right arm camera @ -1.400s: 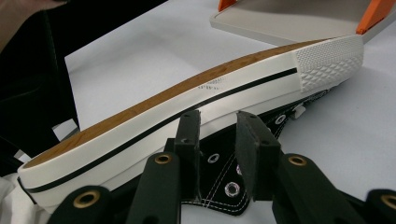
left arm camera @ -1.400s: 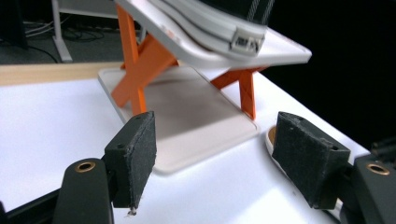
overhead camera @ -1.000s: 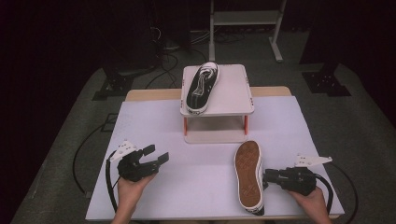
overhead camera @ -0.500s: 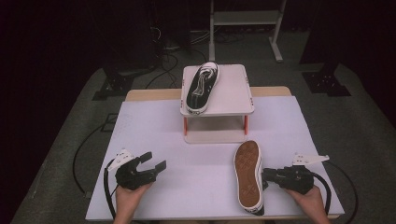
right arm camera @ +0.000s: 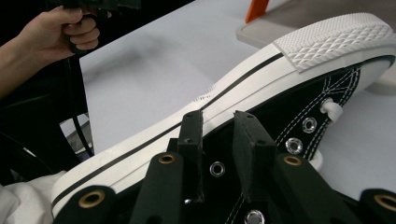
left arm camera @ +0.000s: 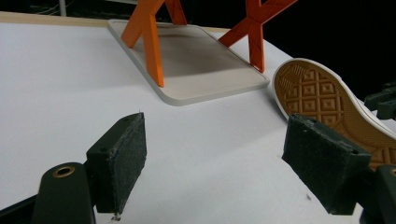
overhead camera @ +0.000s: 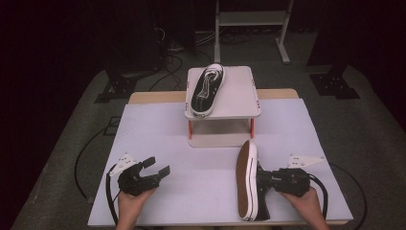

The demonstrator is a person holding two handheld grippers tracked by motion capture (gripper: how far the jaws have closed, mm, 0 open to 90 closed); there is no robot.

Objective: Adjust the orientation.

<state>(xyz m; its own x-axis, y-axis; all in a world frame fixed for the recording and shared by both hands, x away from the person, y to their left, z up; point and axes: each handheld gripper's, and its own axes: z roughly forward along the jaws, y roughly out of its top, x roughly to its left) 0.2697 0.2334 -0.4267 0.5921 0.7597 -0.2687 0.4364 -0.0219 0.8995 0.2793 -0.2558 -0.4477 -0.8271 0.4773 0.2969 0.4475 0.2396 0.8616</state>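
Sneaker (overhead camera: 247, 184) is lying on its side at the table's (overhead camera: 153, 129) near right, the right claw (right arm camera: 218, 140) pinching its eyelet edge; that thin grip could be slipping. Left claw (left arm camera: 224, 158) is hovering spread, empty.

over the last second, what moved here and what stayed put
The left gripper has drawn back toward the person's edge of the table and turned slightly, its jaws open and empty. The right gripper stayed where it was, jaws closed on the side of the shoe on the table, which is tipped sole-out. The shoe on the stand and the stand did not move.
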